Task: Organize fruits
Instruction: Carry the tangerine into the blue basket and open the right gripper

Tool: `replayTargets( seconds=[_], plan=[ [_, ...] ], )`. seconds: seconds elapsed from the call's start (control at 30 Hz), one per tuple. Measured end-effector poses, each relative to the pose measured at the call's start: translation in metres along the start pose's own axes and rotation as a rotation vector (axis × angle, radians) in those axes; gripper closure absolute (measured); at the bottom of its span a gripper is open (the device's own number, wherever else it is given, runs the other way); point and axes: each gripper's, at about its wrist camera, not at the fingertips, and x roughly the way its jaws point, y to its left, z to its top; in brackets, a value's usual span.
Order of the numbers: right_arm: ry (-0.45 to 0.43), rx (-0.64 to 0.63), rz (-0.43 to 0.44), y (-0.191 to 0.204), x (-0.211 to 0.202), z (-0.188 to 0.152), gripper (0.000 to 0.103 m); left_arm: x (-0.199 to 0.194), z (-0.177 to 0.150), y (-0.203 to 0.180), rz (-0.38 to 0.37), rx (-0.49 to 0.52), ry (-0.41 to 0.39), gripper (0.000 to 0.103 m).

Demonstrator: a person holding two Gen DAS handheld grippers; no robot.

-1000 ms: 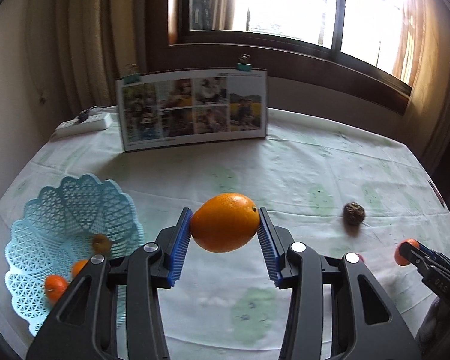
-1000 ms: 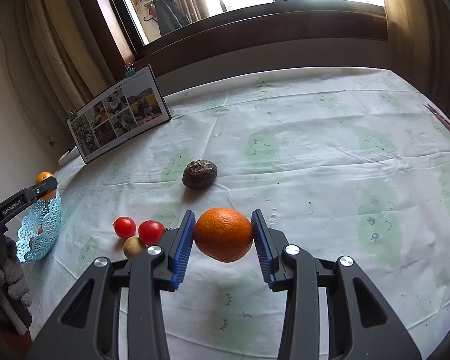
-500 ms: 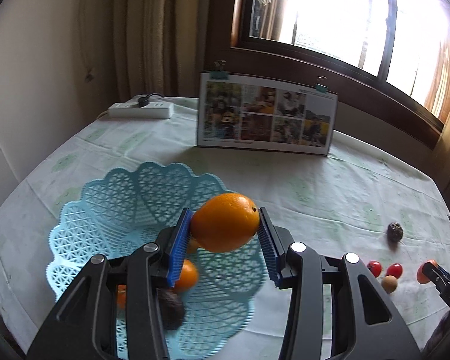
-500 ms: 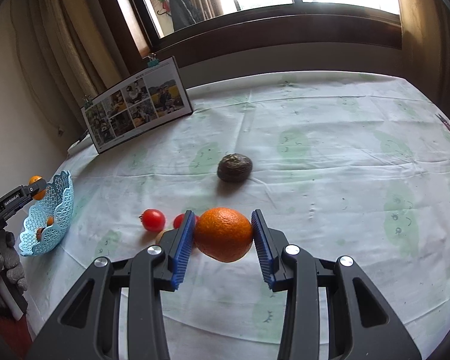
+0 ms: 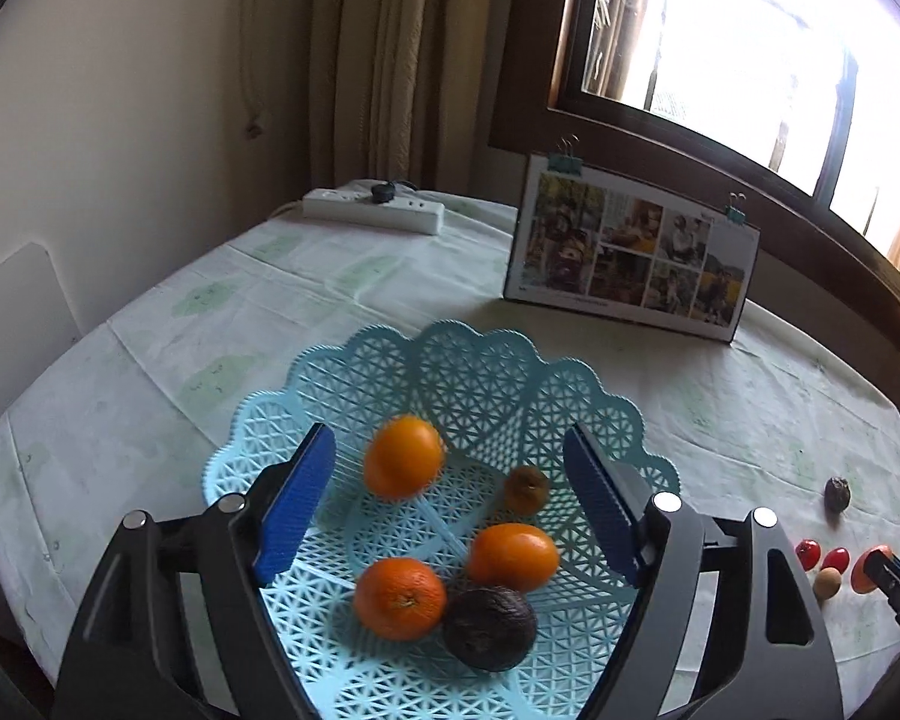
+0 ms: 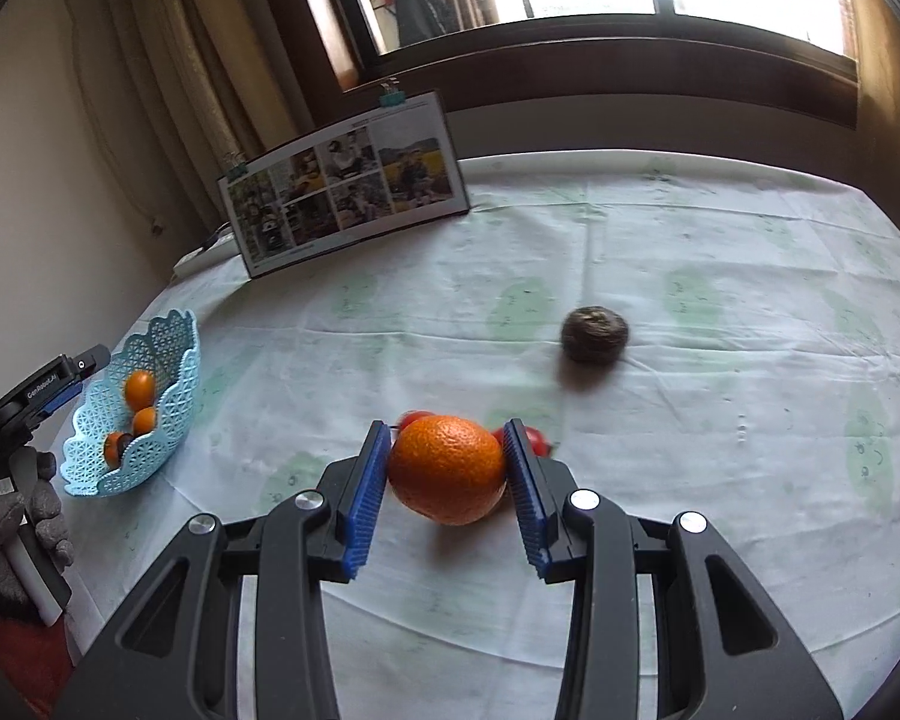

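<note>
A: Item one, my left hand-held gripper (image 5: 450,498)?

B: Jaws spread wide, holding nothing, poised over the blue lattice basket (image 5: 498,378) on the bench (image 5: 150,372).

A: Basket contents?

B: I count an orange (image 5: 403,463), blurred, toward the far wall; a second orange (image 5: 399,599) at the near side; an oval orange fruit (image 5: 512,557) to its right; a small brownish fruit (image 5: 526,489) behind that; a dark wrinkled fruit (image 5: 489,627) touching the near orange.

A: Item two, my right hand-held gripper (image 6: 447,471)?

B: Clamped on a large orange (image 6: 447,468), held above the bench cloth, well apart from the basket.

A: Loose stock on the bench?

B: One dark round fruit (image 6: 594,336) beyond that gripper; red tomatoes (image 6: 537,441) partly hidden behind the held orange; a photo board (image 6: 345,183) standing at the back.
</note>
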Motion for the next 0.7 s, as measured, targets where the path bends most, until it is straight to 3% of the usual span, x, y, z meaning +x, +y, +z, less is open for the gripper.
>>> replayTargets(
  seconds=[0.7],
  plan=[
    [0.029, -0.258, 0.295, 0.182, 0.038, 0.012, 0.064, -0.024, -0.016, 0.048, 0.048, -0.039, -0.034, 0.012]
  ],
)
